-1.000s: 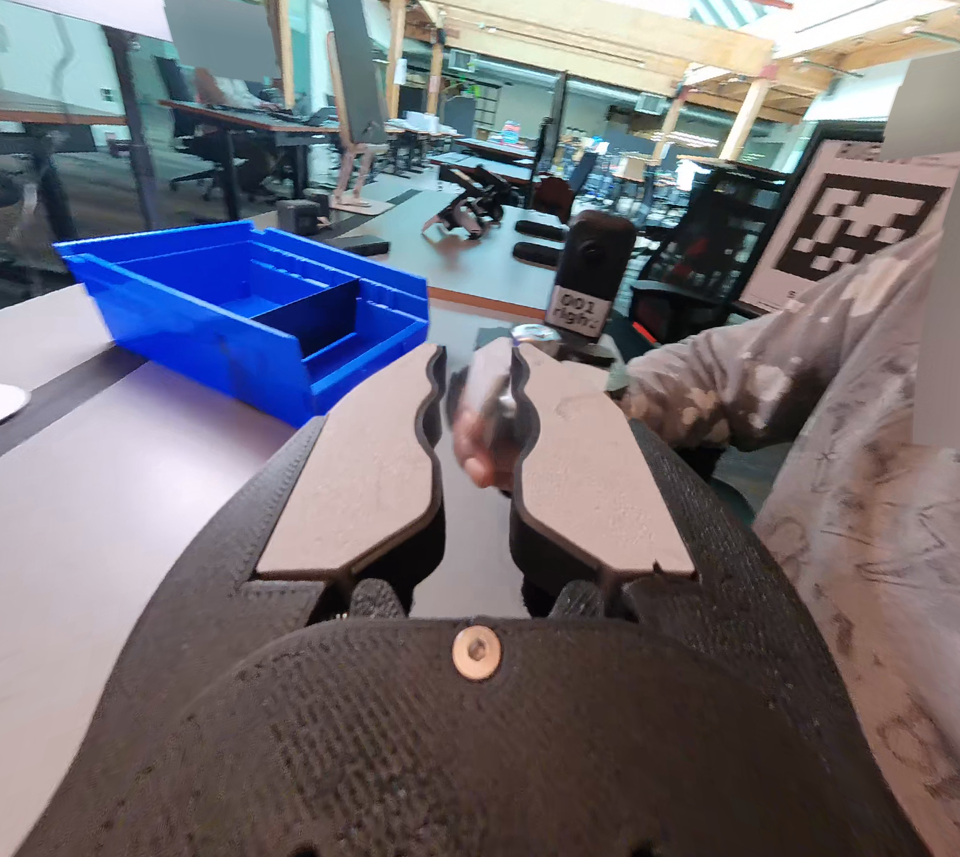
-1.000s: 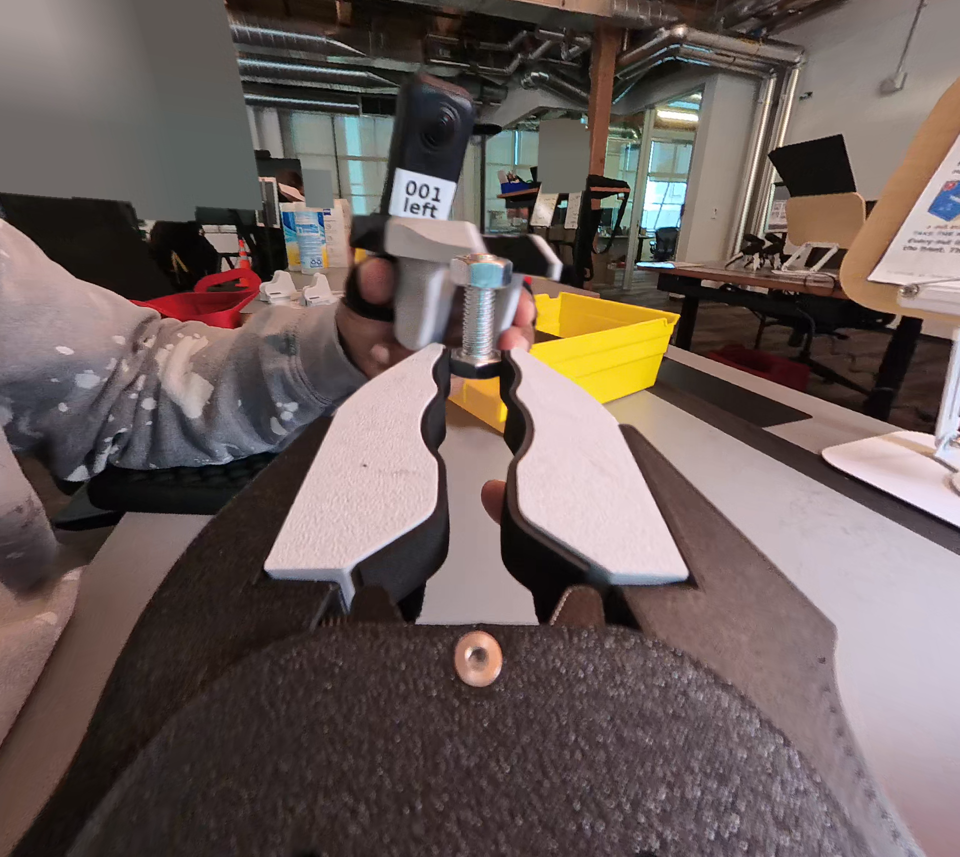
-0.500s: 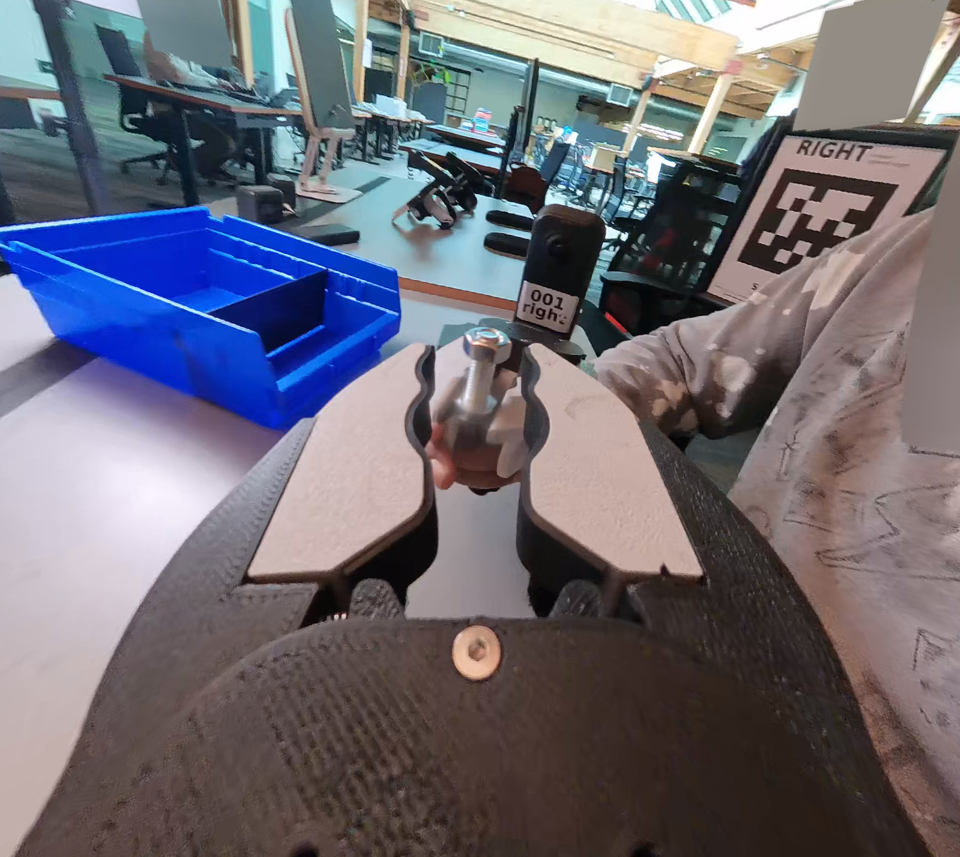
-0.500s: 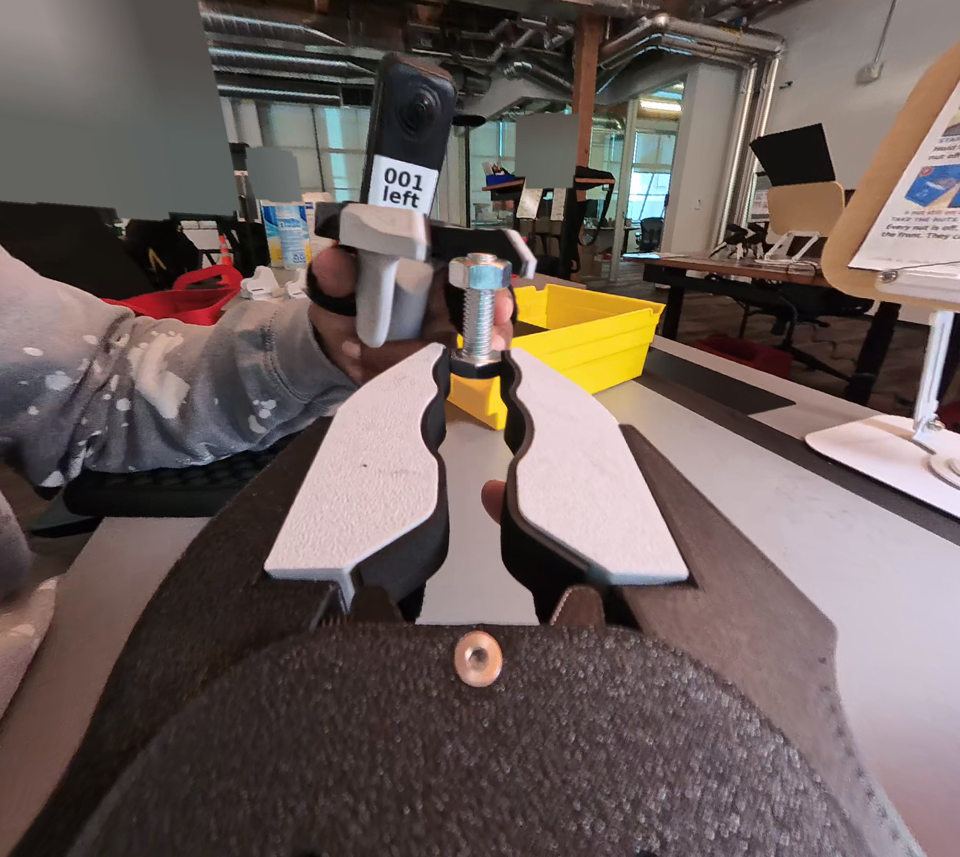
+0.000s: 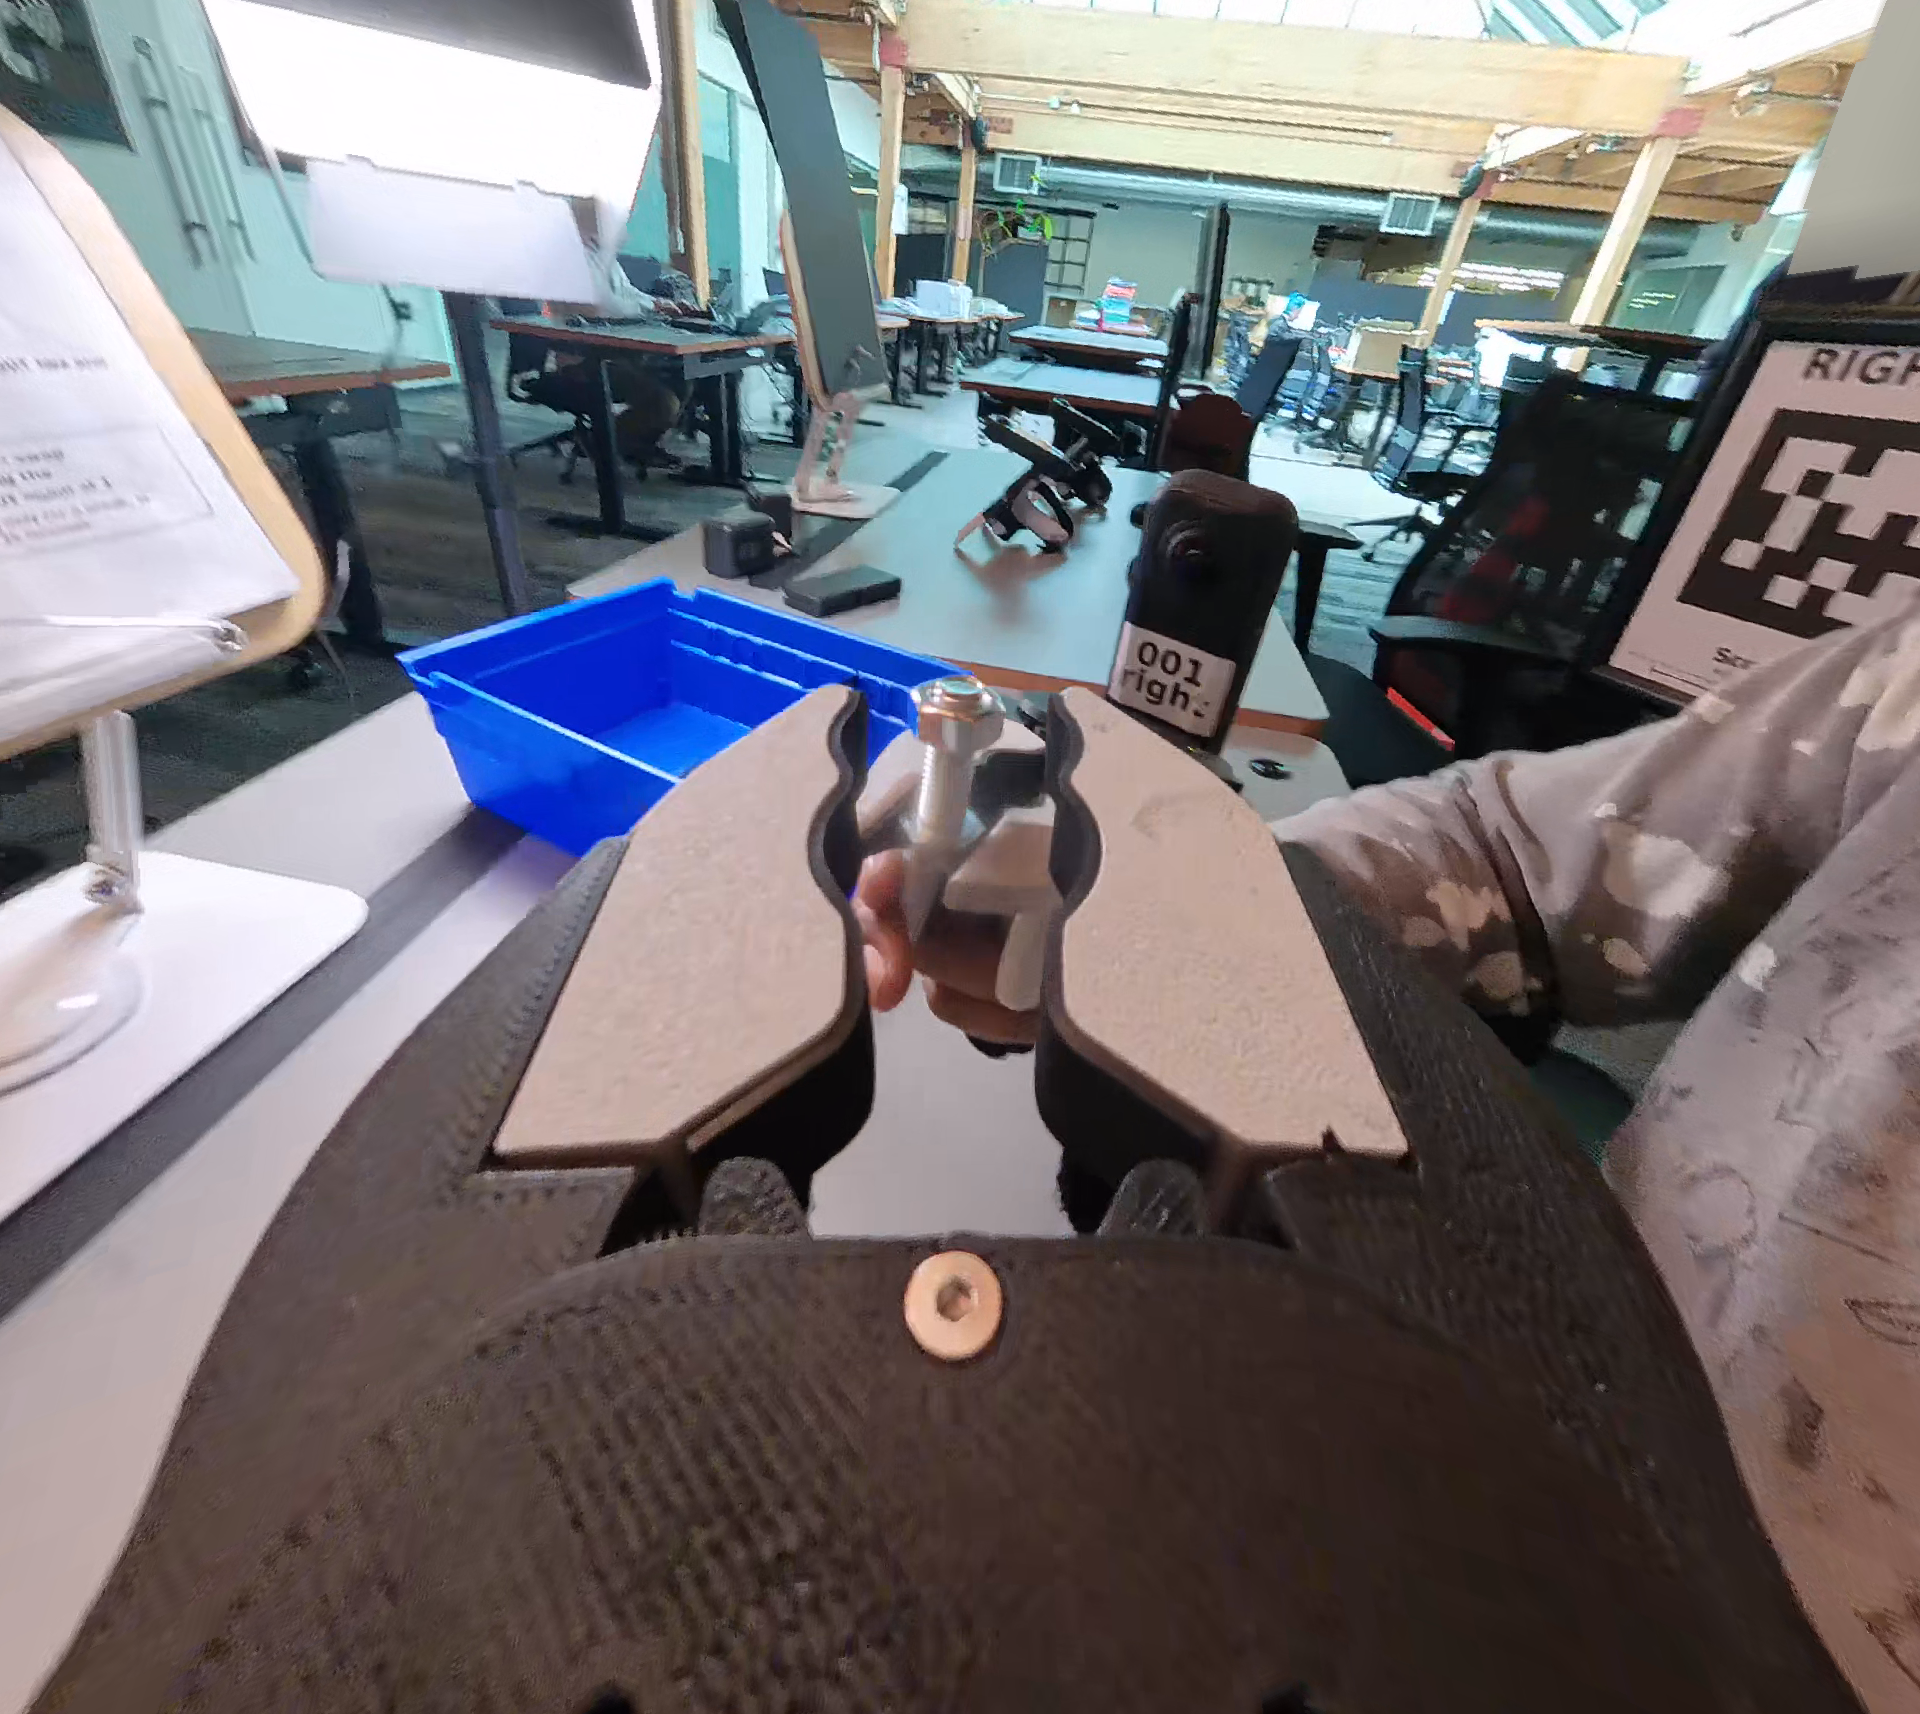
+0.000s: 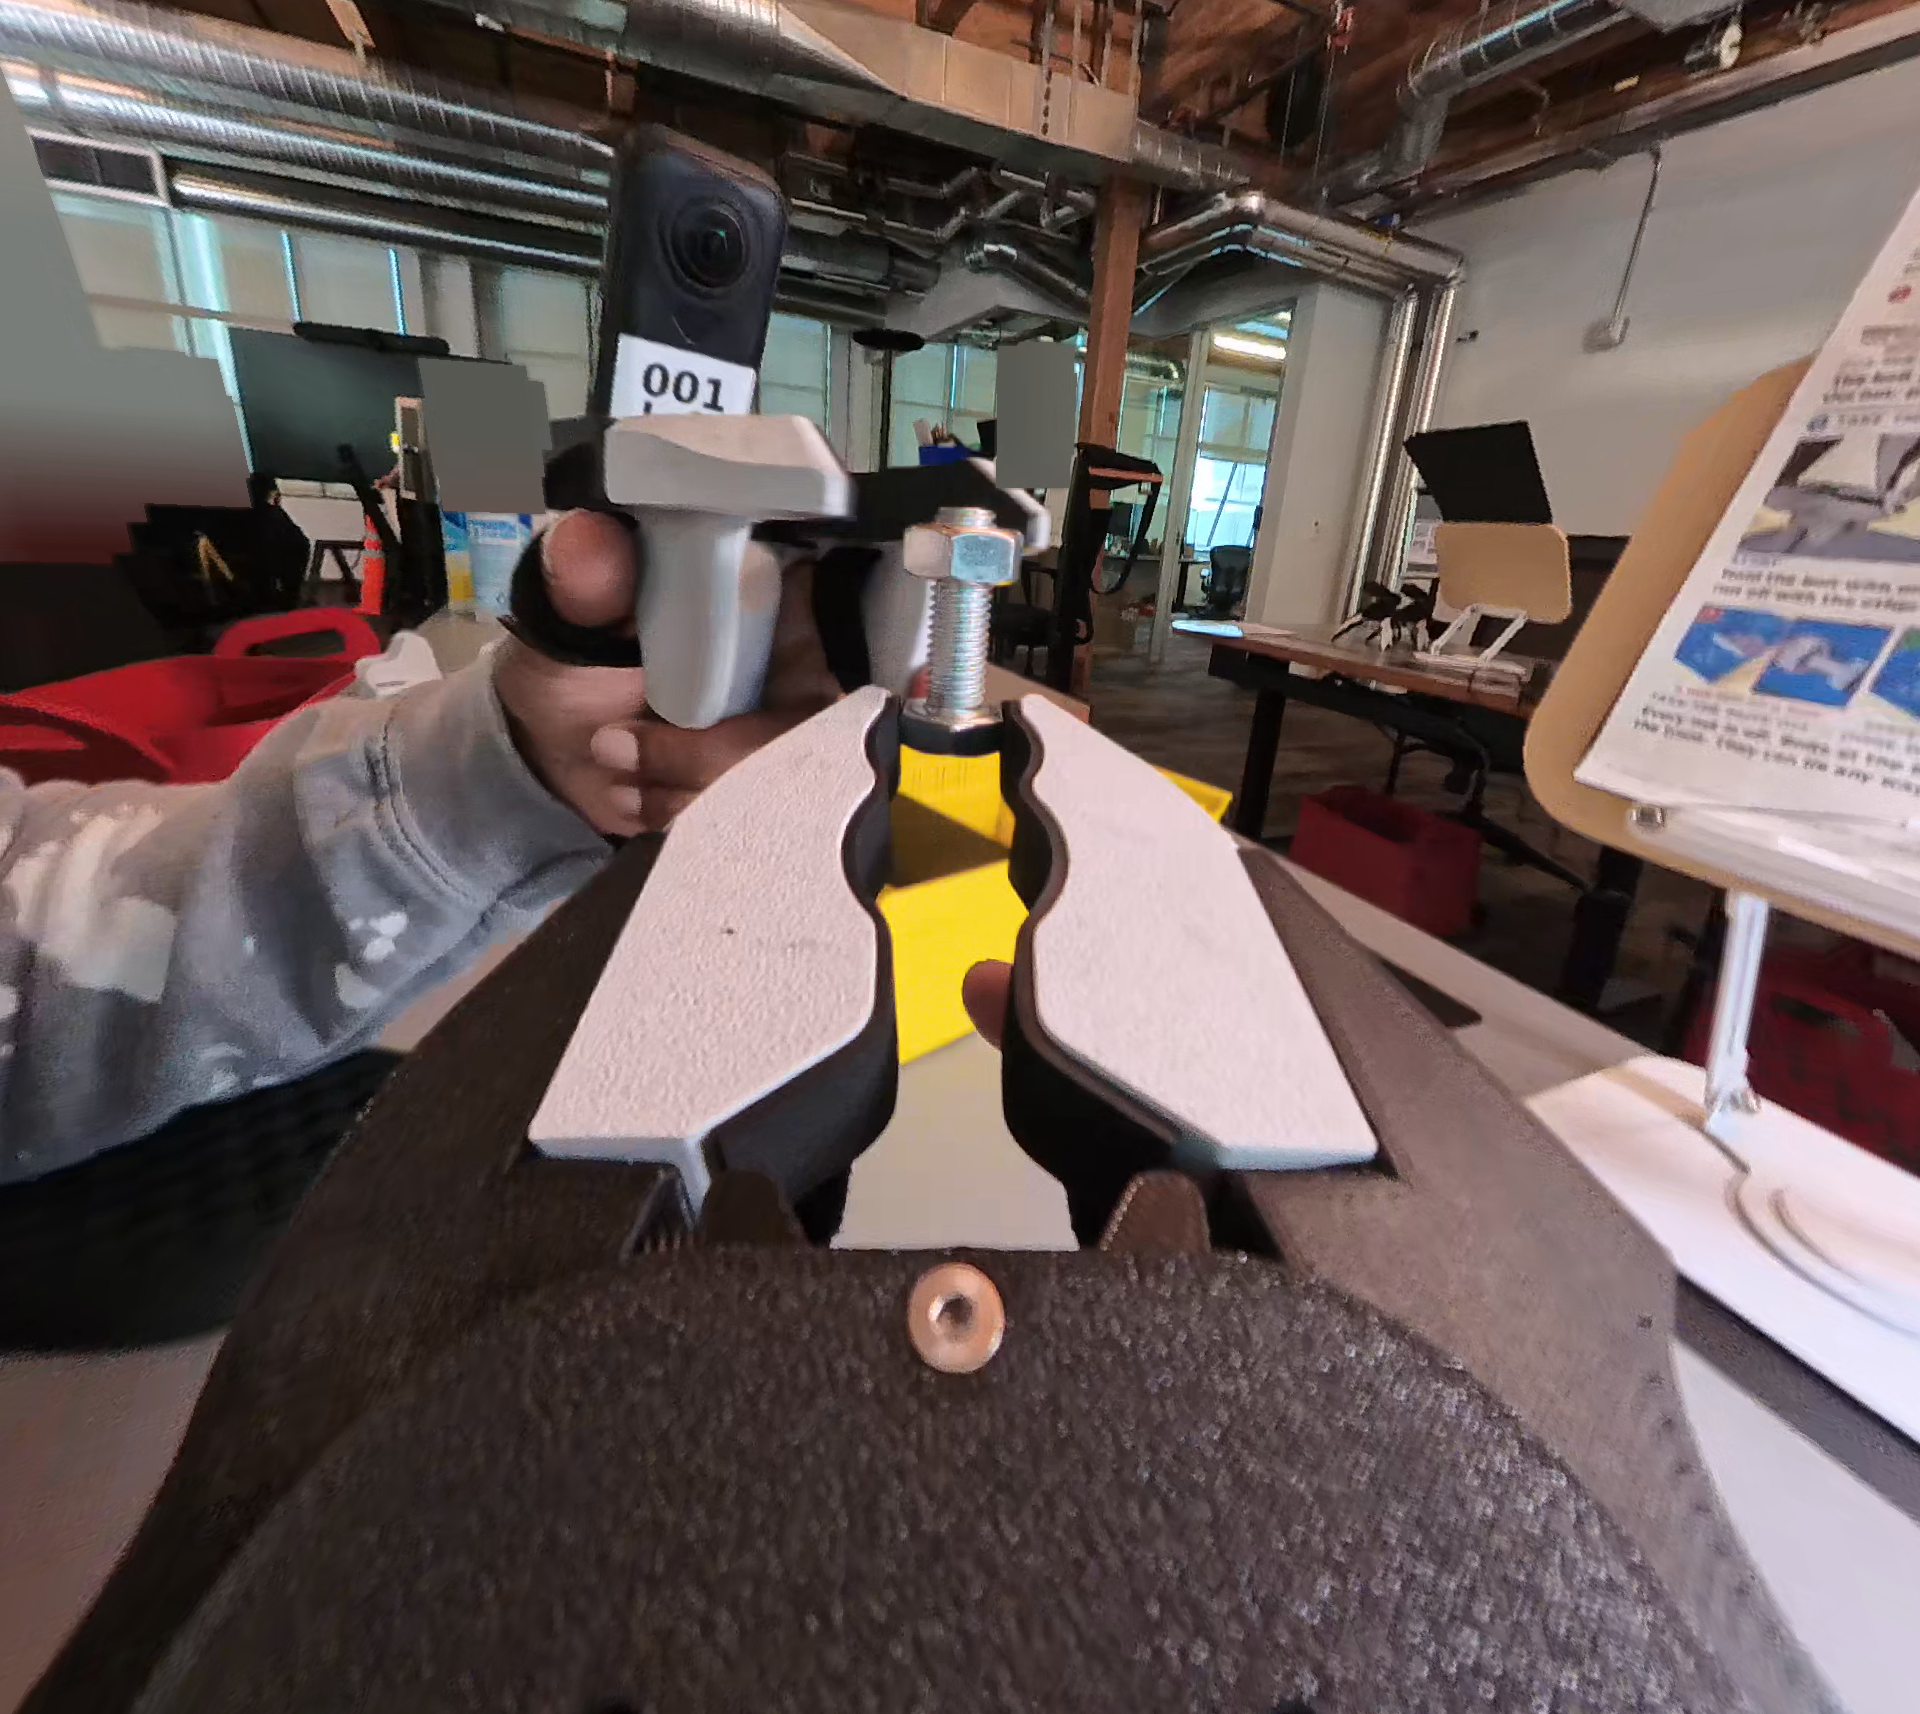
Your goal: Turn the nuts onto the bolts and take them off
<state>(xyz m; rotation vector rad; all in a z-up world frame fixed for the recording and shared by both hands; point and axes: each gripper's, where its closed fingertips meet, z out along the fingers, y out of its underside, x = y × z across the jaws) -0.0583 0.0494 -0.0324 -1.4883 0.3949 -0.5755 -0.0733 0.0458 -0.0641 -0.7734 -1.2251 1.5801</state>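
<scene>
A silver bolt stands upright with a hex nut at the top of its thread. My right gripper is shut on the bolt's lower end. In the left wrist view the nut sits between the tips of my left gripper, with a gap on each side. The jaws stand apart, so the left gripper is open. The left gripper also shows in the right wrist view, held in a hand just behind the nut.
A blue bin sits on the grey table beyond the left gripper. A yellow bin lies beyond the right gripper. A paper stand on a white base is at the right. It also shows in the left wrist view. A red bin is at the far left. Only a small space, under 4 cm, lies between the two pairs of fingers. The white base is about 40 centimetres from both grippers' fingertips.
My left gripper has turned so the paper stand now shows at its left, and its jaws stand slightly wider around the nut. The right gripper keeps hold of the bolt.
</scene>
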